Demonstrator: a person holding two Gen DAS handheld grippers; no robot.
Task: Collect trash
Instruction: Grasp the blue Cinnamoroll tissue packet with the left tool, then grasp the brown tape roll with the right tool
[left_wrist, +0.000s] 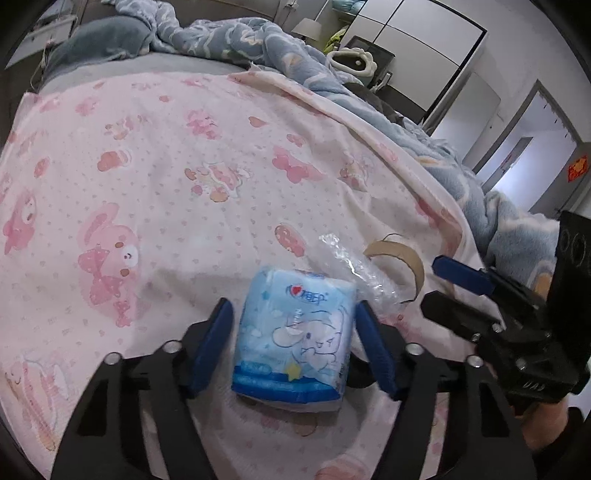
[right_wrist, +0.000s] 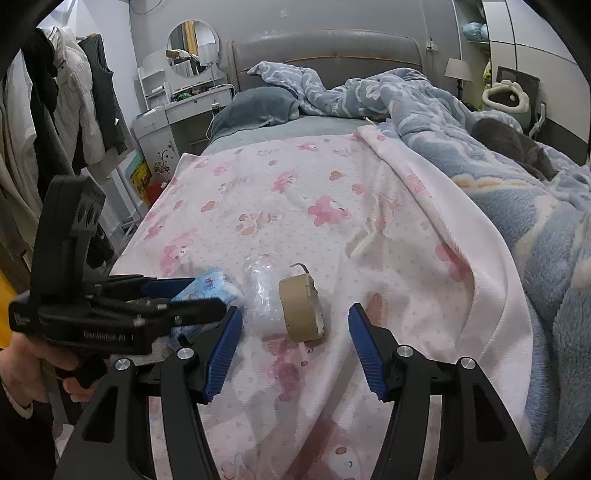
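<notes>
Lay on a pink blanket (right_wrist: 325, 229) spread over a bed (right_wrist: 325, 48): three bits of trash, close together near the front edge. Leftmost, a blue tissue pack (left_wrist: 295, 332), sat between the blue pads of the left gripper (left_wrist: 295, 328); pads stood apart, just beside the pack's sides, with contact on the right pad not clear enough to tell. Just right of the pack and touching it, a crumpled clear wrap (left_wrist: 351, 266). Right of the wrap and against it, a brown cardboard ring (left_wrist: 400, 262), standing on its edge. Seen from the right wrist, ring (right_wrist: 301, 310) in the middle, wrap (right_wrist: 264, 295) to its left, pack (right_wrist: 207, 291) partly hidden behind the left gripper (right_wrist: 192, 295). Hovered short of the ring, the right gripper (right_wrist: 295, 350), fingers spread wide with nothing between them, ring just ahead of the gap. Same right gripper (left_wrist: 443, 280) showed at the right edge of the left wrist view, tips near the ring. Bunched along the bed's right side, a blue fleece blanket (right_wrist: 498, 155), with a grey cat (right_wrist: 513, 147) lying on it.
</notes>
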